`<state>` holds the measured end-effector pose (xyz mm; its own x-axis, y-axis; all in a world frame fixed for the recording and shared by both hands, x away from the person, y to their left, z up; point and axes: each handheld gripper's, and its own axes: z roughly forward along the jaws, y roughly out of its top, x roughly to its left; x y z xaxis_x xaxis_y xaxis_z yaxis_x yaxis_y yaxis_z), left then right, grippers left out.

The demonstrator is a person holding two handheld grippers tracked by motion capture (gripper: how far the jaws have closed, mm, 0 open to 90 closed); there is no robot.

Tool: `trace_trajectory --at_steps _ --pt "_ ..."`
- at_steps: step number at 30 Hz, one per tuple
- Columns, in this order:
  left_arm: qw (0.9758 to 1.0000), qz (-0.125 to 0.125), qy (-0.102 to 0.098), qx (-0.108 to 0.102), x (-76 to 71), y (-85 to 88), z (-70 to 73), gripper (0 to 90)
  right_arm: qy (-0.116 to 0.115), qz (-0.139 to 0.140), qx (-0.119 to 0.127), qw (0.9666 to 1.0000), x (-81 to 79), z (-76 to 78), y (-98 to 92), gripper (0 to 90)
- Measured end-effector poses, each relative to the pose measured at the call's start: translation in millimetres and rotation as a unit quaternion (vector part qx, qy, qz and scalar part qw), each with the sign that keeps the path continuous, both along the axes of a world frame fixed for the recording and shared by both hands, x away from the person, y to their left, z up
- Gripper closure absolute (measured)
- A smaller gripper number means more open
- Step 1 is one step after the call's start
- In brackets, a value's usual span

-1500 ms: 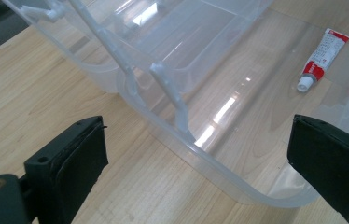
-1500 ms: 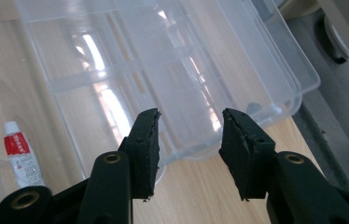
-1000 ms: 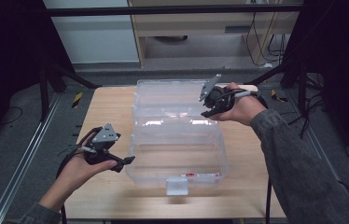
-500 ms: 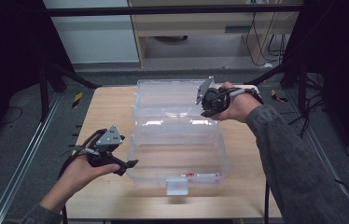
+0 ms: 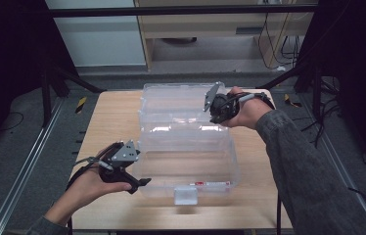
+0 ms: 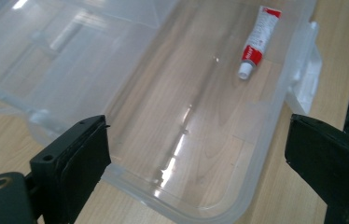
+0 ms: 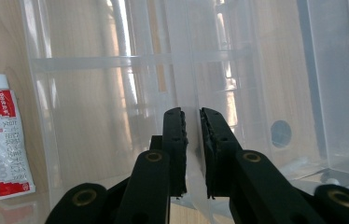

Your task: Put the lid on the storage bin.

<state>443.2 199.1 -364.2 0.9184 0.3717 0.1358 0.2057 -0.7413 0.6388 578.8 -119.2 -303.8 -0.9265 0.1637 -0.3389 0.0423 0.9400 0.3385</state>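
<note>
In the right gripper view, the lid (image 7: 238,70) edge is passing between the jaws, and the clear plastic is blurring whether the pads are actually pressing on it. The tube (image 7: 7,135) is lying behind a clear wall that is smearing its small print past reading. In the left gripper view, the box (image 6: 172,116) is running off the top and left edges, and the right jaw is being cut off by the picture's right edge. In the high view, the right gripper (image 5: 218,107) is sitting half under the hand, hiding its jaw tips. The left gripper (image 5: 139,182) is showing its jaws too small to judge.
</note>
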Motion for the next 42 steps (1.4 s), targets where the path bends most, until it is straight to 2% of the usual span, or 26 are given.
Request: trace_trajectory --at_steps 1,6,7,9,12,15,16,18,20,21,24,27,29,33,42 --pt "0.9999 -0.011 0.002 0.003 -1.3 -2.6 -3.4 8.7 -0.002 -0.001 0.000 1.0000 -0.5 -0.1 0.0 80.4" --pt "0.9995 -0.025 0.006 0.019 -4.0 -7.8 -12.2 11.8 -0.004 -0.002 0.001 1.0000 -0.1 -0.6 -0.8 80.0" --pt "0.9990 -0.031 0.013 0.029 -5.5 -10.3 -16.7 12.5 -0.003 -0.005 0.001 1.0000 -0.2 -0.7 -1.1 79.8" --pt "0.9985 -0.033 0.027 0.033 -6.1 -12.1 -20.4 14.2 -0.003 -0.005 0.001 1.0000 0.0 -0.8 -1.4 79.8" --pt "0.9981 -0.034 0.033 0.040 -6.1 -12.9 -23.4 16.0 -0.003 -0.005 0.002 1.0000 0.2 -0.9 -1.4 79.7" --pt "0.9977 -0.041 0.034 0.043 -6.7 -14.1 -27.9 23.9 -0.004 -0.006 0.003 1.0000 0.4 -1.4 -0.9 79.5" --pt "0.9973 -0.044 0.035 0.046 -7.0 -14.5 -28.8 23.9 -0.004 -0.006 0.003 1.0000 0.4 -1.4 -0.9 79.5" --pt "0.9966 -0.057 0.030 0.051 -9.2 -16.1 -31.6 31.5 -0.004 -0.006 0.003 1.0000 0.5 -1.5 -0.6 79.4" --pt "0.9955 -0.061 0.035 0.063 -9.4 -17.0 -33.9 35.4 -0.004 -0.006 0.004 1.0000 0.5 -1.7 -0.4 79.3" --pt "0.9951 -0.064 0.037 0.066 -9.4 -17.0 -36.2 40.7 -0.004 -0.006 0.003 1.0000 0.6 -1.7 -0.4 79.3" --pt "0.9946 -0.066 0.042 0.069 -9.0 -16.8 -38.0 44.7 -0.004 -0.006 0.004 1.0000 0.7 -1.7 -0.6 79.3" --pt "0.9936 -0.073 0.047 0.073 -8.4 -17.7 -41.6 52.7 -0.004 -0.007 0.004 1.0000 0.8 -1.6 -1.1 79.2" --pt "0.9939 -0.071 0.049 0.068 -8.8 -18.5 -43.3 53.7 -0.003 -0.008 0.005 1.0000 0.8 -1.7 -1.2 79.2" --pt "0.9930 -0.076 0.052 0.074 -7.8 -20.6 -45.2 62.0 -0.002 -0.008 0.006 0.9999 1.1 -1.8 -1.3 79.2" --pt "0.9914 -0.075 0.067 0.084 -3.4 -20.9 -47.5 73.7 -0.002 -0.007 0.006 1.0000 1.3 -1.6 -2.2 79.2"
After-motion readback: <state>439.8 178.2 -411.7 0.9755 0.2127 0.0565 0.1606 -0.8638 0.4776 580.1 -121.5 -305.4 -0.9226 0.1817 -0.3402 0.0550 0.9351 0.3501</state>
